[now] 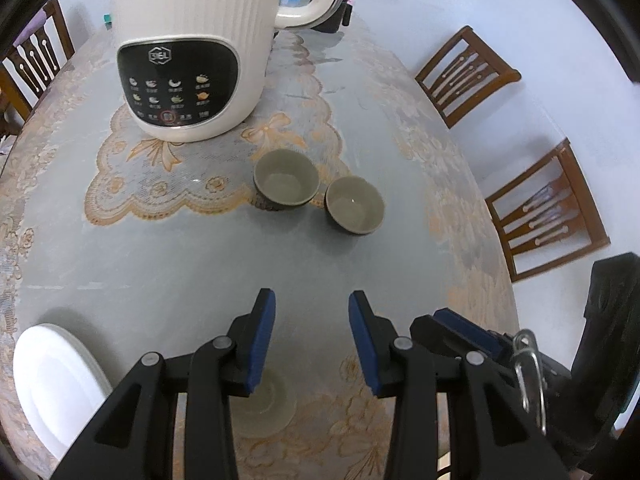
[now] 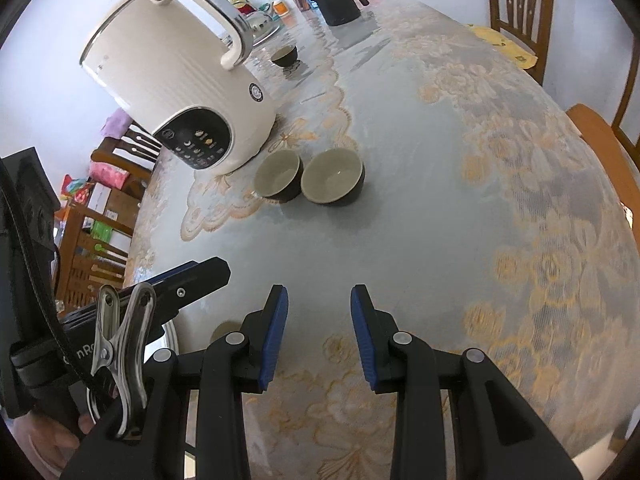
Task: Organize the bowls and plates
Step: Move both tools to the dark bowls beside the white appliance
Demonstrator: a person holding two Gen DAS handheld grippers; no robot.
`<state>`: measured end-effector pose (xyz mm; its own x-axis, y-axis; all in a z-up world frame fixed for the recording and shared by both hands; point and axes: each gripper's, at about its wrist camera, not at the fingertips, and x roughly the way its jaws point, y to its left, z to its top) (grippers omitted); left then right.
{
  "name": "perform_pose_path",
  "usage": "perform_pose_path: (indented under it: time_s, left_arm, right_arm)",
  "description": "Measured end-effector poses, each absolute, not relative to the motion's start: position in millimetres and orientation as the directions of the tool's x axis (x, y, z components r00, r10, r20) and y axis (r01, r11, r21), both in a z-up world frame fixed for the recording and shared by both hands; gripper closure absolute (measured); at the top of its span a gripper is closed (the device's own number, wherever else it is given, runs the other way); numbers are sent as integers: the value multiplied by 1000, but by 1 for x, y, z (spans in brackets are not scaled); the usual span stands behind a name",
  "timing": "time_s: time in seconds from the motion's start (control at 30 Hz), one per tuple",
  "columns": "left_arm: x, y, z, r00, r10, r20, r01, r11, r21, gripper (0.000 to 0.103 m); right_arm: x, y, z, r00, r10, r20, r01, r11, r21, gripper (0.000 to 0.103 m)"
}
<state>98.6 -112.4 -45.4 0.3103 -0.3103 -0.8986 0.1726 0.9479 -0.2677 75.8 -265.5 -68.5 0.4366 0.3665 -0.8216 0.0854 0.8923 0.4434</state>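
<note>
Glazed round bowls [image 1: 316,194] touching on lace tablecloth [image 1: 160,184]; left claw [image 1: 312,340], right claw [image 2: 319,334] part-open, empty

Two glazed ceramic bowls [image 1: 286,182] [image 1: 354,210], dark outside, matt olive inside. Glossy white plate [image 1: 52,384]. Ribbed cream plastic appliance [image 1: 188,40] with glossy black panel. Lace-patterned tablecloth [image 2: 460,200] under a smooth sheen. Varnished wooden chairs [image 1: 466,76]. Shiny metal clip [image 2: 124,344].

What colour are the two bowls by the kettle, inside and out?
The bowls are grey-green inside and dark outside, clearest in the right wrist view.
</note>
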Motion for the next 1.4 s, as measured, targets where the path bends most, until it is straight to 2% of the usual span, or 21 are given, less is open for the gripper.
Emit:
perform_pose_path:
  time_s: [0.67,0.9,1.23,1.4]
  left_arm:
    - [146,-138,-77,299,-286,-910,26,956,-292,63]
    - [155,-143,-85,294,-301,-907,4,949,-314,71]
    - [168,-150,-98,275,-288,-917,-21,952,-305,77]
    - [169,-154,-103,259,-294,-920,-21,951,-309,87]
  right_arm:
    - [154,-289,-91,379,428,-820,-14,889,458,69]
    - [178,-294,-98,360,438,-823,-47,890,453,77]
    - [198,-292,-108,329,456,-827,-97,887,451,79]
    - [202,-290,-113,310,466,-829,-112,883,455,81]
